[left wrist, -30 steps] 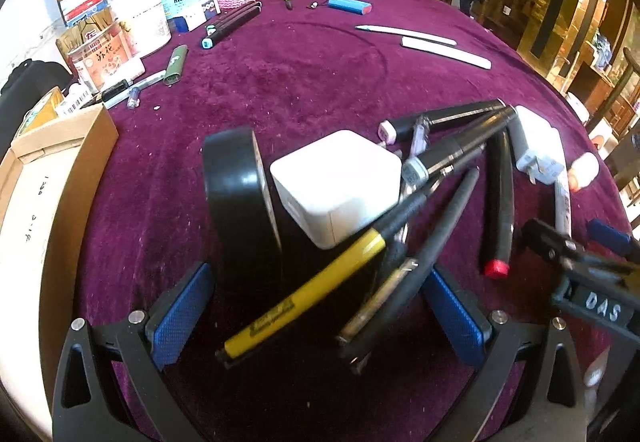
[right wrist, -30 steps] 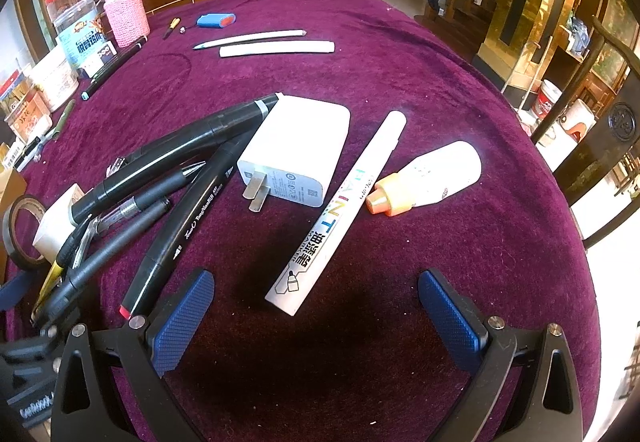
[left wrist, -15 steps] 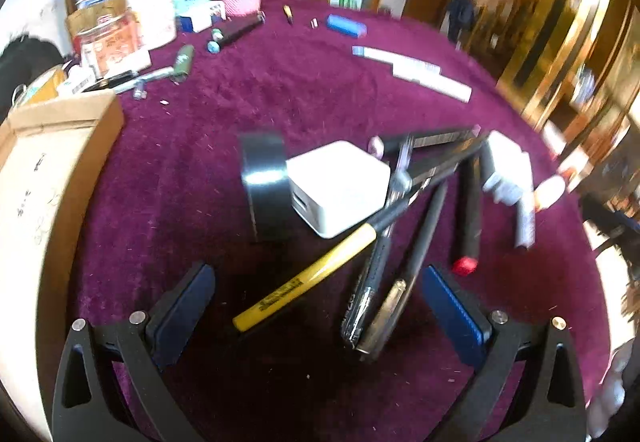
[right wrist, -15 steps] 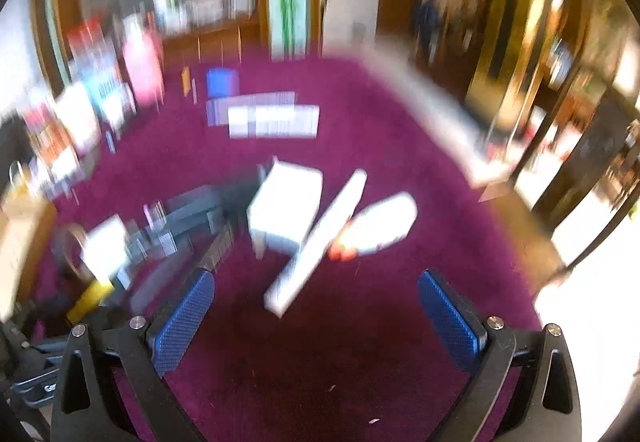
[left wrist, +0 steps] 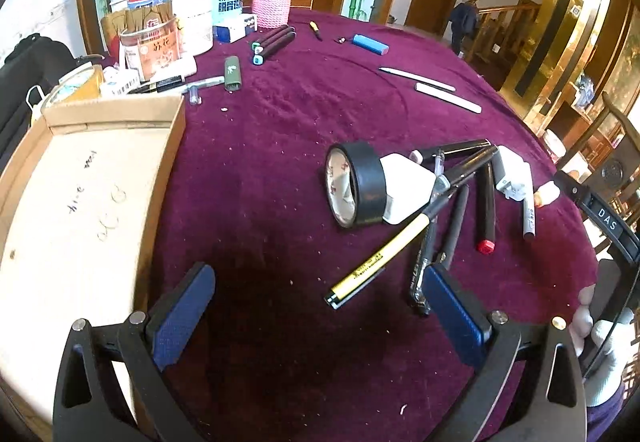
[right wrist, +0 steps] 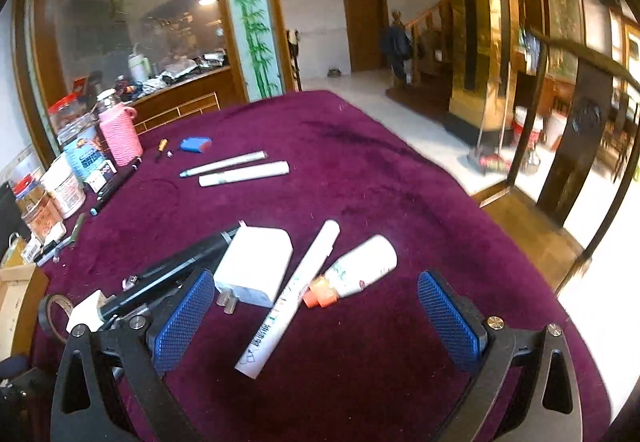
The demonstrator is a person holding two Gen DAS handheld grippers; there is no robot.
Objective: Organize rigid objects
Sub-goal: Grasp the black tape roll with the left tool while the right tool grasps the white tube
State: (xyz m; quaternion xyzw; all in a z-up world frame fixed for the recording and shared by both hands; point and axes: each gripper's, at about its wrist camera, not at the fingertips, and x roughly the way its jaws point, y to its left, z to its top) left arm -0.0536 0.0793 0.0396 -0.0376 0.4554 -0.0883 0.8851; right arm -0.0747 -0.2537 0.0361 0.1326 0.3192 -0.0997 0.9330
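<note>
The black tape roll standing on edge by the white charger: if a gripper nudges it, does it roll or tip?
The black tape roll stands on its rim, leaning against the white charger, so a nudge could probably roll it or drop it flat. The purple velvet cloth likely damps rolling. It looks stiff enough to grip.

Our left gripper [left wrist: 320, 316] wide open above the purple tablecloth [left wrist: 280, 146], cardboard box [left wrist: 80, 210] on our left, black tape roll [left wrist: 360, 190] touching a white charger [left wrist: 406, 190], yellow pen [left wrist: 380, 258] ahead

Both grippers: black plastic frames w/ silver screws, blue textured pads [left wrist: 182, 316] [right wrist: 446, 318].
</note>
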